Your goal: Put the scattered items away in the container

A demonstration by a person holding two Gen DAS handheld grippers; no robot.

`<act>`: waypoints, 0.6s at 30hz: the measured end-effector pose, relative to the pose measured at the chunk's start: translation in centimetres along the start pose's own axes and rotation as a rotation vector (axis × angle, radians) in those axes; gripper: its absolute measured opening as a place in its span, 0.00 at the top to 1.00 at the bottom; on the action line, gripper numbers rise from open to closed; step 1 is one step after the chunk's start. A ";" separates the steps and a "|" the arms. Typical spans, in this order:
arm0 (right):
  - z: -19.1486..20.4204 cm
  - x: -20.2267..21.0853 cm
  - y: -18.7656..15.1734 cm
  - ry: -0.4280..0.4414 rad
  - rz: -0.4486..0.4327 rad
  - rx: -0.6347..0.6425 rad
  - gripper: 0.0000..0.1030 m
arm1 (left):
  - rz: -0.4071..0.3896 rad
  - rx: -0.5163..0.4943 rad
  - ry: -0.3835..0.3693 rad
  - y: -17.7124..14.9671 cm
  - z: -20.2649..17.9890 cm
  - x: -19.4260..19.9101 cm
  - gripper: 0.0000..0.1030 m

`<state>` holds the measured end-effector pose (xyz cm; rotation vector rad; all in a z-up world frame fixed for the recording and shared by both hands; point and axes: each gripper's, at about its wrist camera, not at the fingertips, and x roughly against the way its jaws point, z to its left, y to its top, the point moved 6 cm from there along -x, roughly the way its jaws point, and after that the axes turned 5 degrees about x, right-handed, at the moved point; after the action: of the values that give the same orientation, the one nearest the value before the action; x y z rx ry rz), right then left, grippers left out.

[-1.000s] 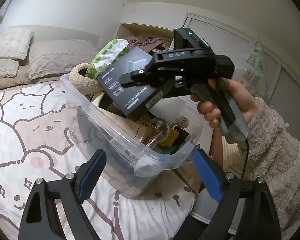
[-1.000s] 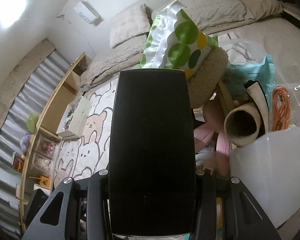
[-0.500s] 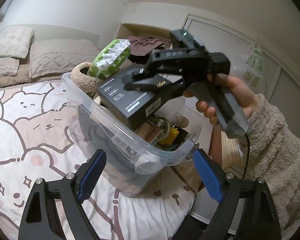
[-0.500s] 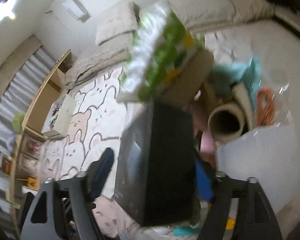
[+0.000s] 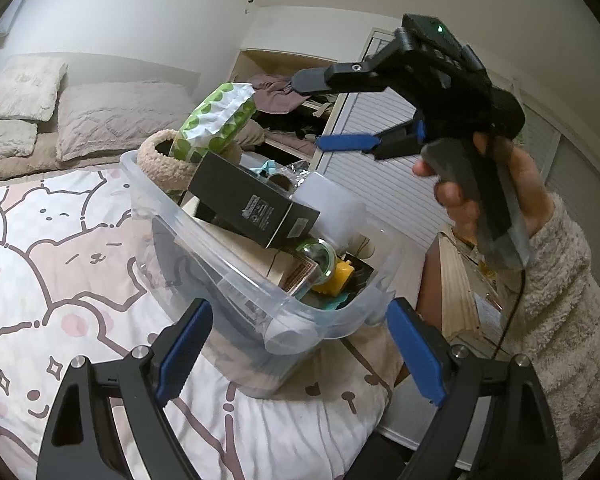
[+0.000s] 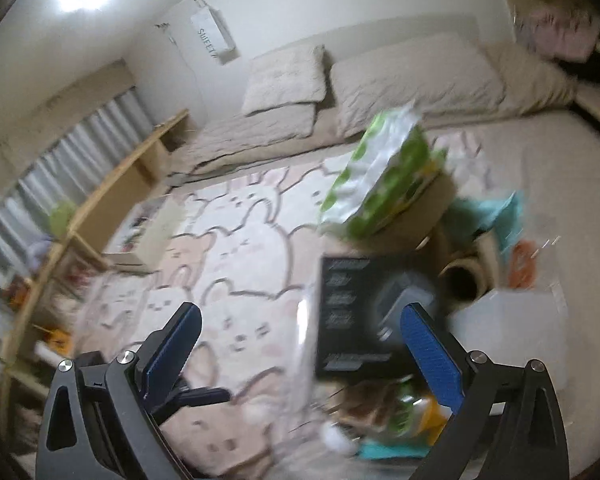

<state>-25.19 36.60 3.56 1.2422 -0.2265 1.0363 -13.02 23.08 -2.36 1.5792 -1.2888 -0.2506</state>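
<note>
Right tool (image 5: 312,112) just let go of the black box (image 5: 252,204). A second ago it was clamped on it above the bin; now its fingers stand wide apart, empty, lifted to 1 o'clock in the left wrist view. Right wrist view agrees: blue pads (image 6: 432,356) spread, nothing between them, frame blurred.

Box now lies tilted on top of the pile inside the clear container (image 5: 236,280), low end toward the 4 o'clock side, high end up against the knitted basket (image 5: 160,160) and the green-dotted pouch (image 5: 216,120) at 11 o'clock. It rides above the rim line rather than sitting down among the contents, so I'd call it placed but loose.

Left tool (image 5: 300,352) hangs just short of the container's near wall, fingers apart, holding nothing, no contact.

Container sits on the bear-print bedspread (image 5: 60,248). Bin looks close to full. No stray items visible on the bed in these views, so the task looks near done.
</note>
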 end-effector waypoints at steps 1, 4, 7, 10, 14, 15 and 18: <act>0.0 -0.3 -0.3 0.021 0.010 -0.012 0.03 | 0.000 -0.001 0.000 0.0 -0.1 0.0 0.13; -0.6 -2.1 -1.6 0.026 0.052 -0.042 0.03 | 0.001 -0.007 0.001 0.0 -0.3 -0.1 0.13; -1.7 -3.3 -2.2 0.000 0.056 -0.052 0.03 | 0.001 -0.014 0.007 0.1 -0.5 -0.1 0.13; -1.8 -3.4 -2.2 -0.017 0.044 -0.036 0.04 | -0.003 -0.016 0.011 0.4 -0.7 -0.2 0.13; -1.4 -3.7 -2.3 -0.035 0.039 -0.009 0.04 | -0.010 -0.018 0.008 0.7 -1.0 -0.3 0.13; -1.4 -3.5 -2.3 -0.036 0.040 -0.012 0.04 | -0.012 -0.017 0.006 0.8 -1.2 -0.3 0.13; -1.6 -2.7 -2.0 -0.013 0.027 -0.061 0.04 | -0.012 -0.017 0.005 0.8 -1.5 -0.4 0.13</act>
<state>-25.75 36.62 -0.10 1.1937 -0.2839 1.0375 -12.59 24.39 -1.23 1.5726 -1.2710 -0.2640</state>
